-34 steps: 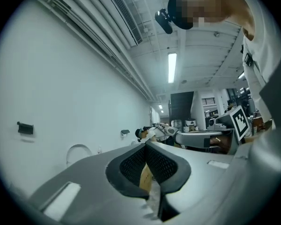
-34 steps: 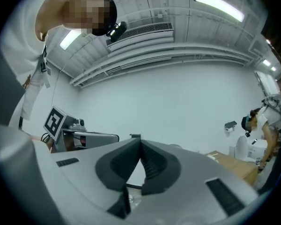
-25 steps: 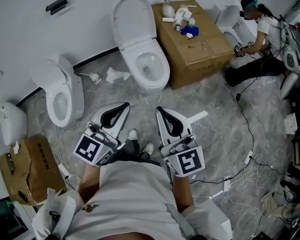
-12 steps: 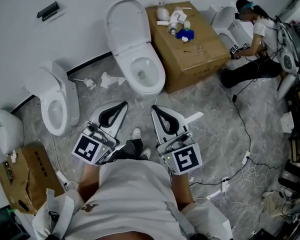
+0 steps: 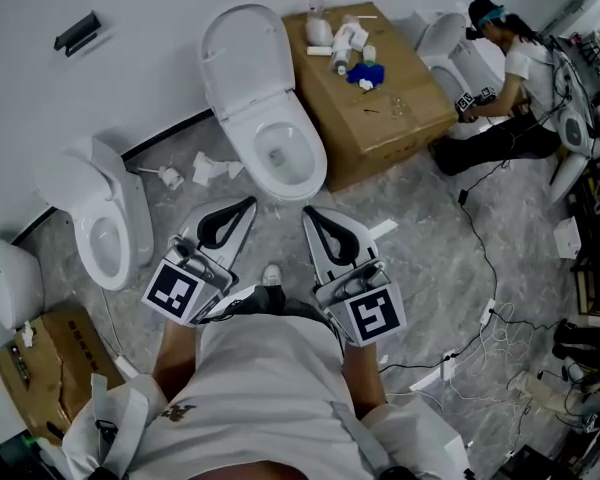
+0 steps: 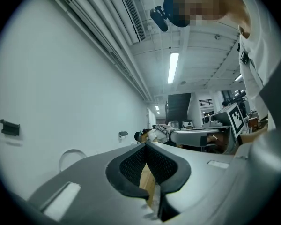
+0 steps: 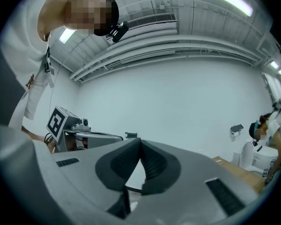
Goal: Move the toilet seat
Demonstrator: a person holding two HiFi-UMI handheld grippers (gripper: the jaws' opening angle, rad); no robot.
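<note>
A white toilet (image 5: 270,128) stands against the wall with its lid and seat (image 5: 241,60) raised and its bowl bare. My left gripper (image 5: 248,204) and right gripper (image 5: 308,213) are held side by side just short of the bowl's front rim, both shut with nothing between the jaws. In the left gripper view the left gripper (image 6: 145,145) shows its tips pressed together, a bit of cardboard visible through the gap below. The right gripper (image 7: 139,140) in its own view looks at the white wall, tips touching. Neither touches the toilet.
A second toilet (image 5: 100,213) stands at the left, a third fixture (image 5: 5,278) at the far left. A cardboard box (image 5: 375,98) with bottles sits right of the toilet. Crumpled paper (image 5: 205,168) lies on the floor. A person (image 5: 500,78) crouches at the back right. Cables (image 5: 490,308) trail across the floor.
Both grippers have come closer to the open toilet, which now sits lower and nearer in the head view. Their jaws stayed shut.
</note>
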